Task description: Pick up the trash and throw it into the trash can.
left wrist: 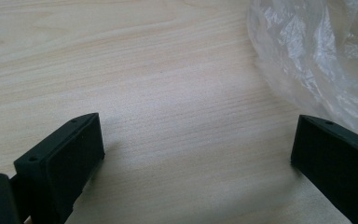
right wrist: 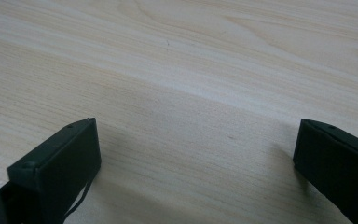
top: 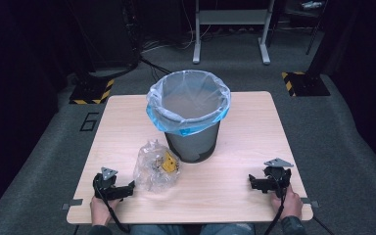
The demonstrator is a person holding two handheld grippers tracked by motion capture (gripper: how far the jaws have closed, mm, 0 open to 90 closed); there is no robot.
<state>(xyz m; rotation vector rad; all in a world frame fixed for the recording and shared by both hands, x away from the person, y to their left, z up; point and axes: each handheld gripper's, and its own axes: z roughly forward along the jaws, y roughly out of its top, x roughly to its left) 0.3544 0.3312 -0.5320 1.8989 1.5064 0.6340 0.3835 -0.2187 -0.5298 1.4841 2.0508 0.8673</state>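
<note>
My left gripper (top: 127,187) rests on the table (top: 235,161) with jaws spread, just beside a crumpled clear plastic bag (top: 154,166); my right gripper (top: 255,182) sits well apart, jaws likewise spread over bare wood; beyond the bag I see a grey bin (top: 192,143) lined in blue plastic.

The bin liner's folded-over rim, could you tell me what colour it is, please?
Light blue, translucent; the liner shows best in the high view.
</note>
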